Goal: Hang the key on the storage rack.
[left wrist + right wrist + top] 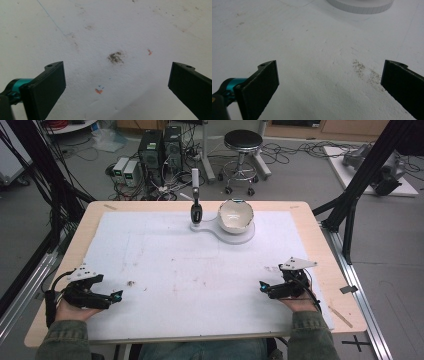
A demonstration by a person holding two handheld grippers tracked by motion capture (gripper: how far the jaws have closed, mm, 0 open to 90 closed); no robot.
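Observation:
My left gripper (118, 296) rests near the table's front left, held in a hand; in the left gripper view its gripper (117, 82) stands open over bare white mat with a dark smudge (115, 57). At the front right my right gripper (261, 286) is also hand-held and open (330, 82), nothing between its jaws. Far across the mat a cream bowl (235, 214) sits tilted on a white stand (239, 236), with a black-and-white handled tool (196, 200) upright on the stand's left lobe.
A white mat (200, 270) covers most of the wooden table (320, 250). A stool (242, 150), computer boxes (159, 147) and cables lie on the floor beyond the far edge. Black frame struts (365, 175) stand at the right.

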